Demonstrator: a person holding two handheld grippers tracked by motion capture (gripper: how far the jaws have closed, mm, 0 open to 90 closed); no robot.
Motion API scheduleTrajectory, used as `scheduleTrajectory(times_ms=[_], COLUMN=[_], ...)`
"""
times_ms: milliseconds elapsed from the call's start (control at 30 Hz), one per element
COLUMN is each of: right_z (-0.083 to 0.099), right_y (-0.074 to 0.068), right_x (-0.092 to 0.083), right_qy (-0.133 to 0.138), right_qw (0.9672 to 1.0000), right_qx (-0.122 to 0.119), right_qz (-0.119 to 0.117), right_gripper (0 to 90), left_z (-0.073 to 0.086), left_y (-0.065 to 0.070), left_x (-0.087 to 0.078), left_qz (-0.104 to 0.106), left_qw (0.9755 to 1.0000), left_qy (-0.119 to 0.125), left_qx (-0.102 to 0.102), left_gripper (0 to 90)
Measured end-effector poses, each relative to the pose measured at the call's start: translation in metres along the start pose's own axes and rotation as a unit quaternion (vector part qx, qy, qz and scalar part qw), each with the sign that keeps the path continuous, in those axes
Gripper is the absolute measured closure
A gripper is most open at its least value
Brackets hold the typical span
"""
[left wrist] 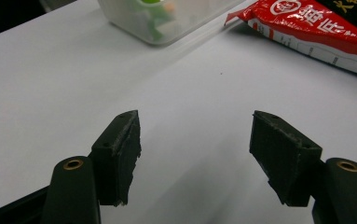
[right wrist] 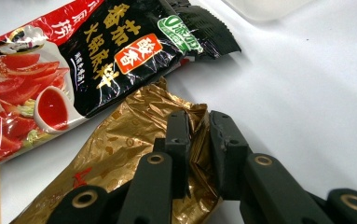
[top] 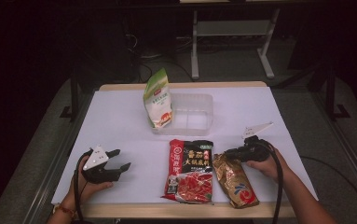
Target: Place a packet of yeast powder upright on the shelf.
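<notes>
Pinching the top edge of the gold foil packet (right wrist: 134, 154) at lower right of the counter (top: 120, 121), right claw (right wrist: 198, 144) clenched on it, apparently for lifting; left claw (left wrist: 195, 154) released, idle lower left.

1. The surface (top: 120, 121) is white, with a pale wood edge along its near and far sides.
2. The large packet (top: 191, 170) is red at one end and black at the other, printed with red tomato slices, gold and white characters, an orange-red label and a small green badge.
3. The foil packet (top: 234, 179) is crinkled gold with a red and blue mark.
4. The upright bag (top: 157, 99) is white with a green top and an orange-red patch low down.
5. The container (top: 192, 112) is clear, colourless plastic.
6. The left gripper (top: 120, 159) is black with a white plate on top; its jaws are matt black with brass-coloured rivets.
7. The right gripper (right wrist: 198, 140) is black likewise.
</notes>
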State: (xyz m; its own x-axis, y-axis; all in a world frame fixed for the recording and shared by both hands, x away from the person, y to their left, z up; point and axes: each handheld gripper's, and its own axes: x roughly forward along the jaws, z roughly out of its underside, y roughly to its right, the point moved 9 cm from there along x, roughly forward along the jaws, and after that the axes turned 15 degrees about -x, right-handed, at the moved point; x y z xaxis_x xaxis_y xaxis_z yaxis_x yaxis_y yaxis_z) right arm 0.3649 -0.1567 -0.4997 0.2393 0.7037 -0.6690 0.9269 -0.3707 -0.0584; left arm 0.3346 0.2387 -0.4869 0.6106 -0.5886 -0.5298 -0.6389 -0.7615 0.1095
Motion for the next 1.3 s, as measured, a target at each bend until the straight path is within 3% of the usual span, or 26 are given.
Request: scheduleTrajectory(times_ms=[367,600,767,1033,1200,1300], right_z=[-0.009,-0.022,-0.029,-0.040,-0.045,-0.049], right_y=[-0.002,-0.008,-0.009,-0.016,-0.018,-0.019], right_x=[-0.010,-0.023,-0.028,-0.030,-0.030,-0.030], right_qy=[0.019,0.043,0.053,0.063,0.069,0.075], right_qw=[0.9992,0.9974,0.9962,0.9944,0.9932,0.9922], right_qx=[-0.023,-0.041,-0.047,-0.064,-0.071,-0.077], right_qz=[0.027,0.040,0.050,0.056,0.061,0.064], right_gripper=[83.6,86.9,87.6,88.0,88.1,88.2], left_z=[-0.013,-0.030,-0.050,-0.072,-0.074,-0.077], left_y=[0.019,0.036,0.059,0.104,0.117,0.121], left_x=[0.013,0.022,0.035,0.066,0.078,0.082], left_qz=[0.031,0.064,0.104,0.166,0.180,0.188], left_qw=[0.9995,0.9979,0.9945,0.9860,0.9833,0.9819], left_qy=[-0.004,-0.002,0.005,0.000,-0.007,-0.007], left_qx=[0.008,0.010,0.006,0.022,0.027,0.019], left_gripper=[30.2,28.8,28.3,27.9,27.4,27.1])
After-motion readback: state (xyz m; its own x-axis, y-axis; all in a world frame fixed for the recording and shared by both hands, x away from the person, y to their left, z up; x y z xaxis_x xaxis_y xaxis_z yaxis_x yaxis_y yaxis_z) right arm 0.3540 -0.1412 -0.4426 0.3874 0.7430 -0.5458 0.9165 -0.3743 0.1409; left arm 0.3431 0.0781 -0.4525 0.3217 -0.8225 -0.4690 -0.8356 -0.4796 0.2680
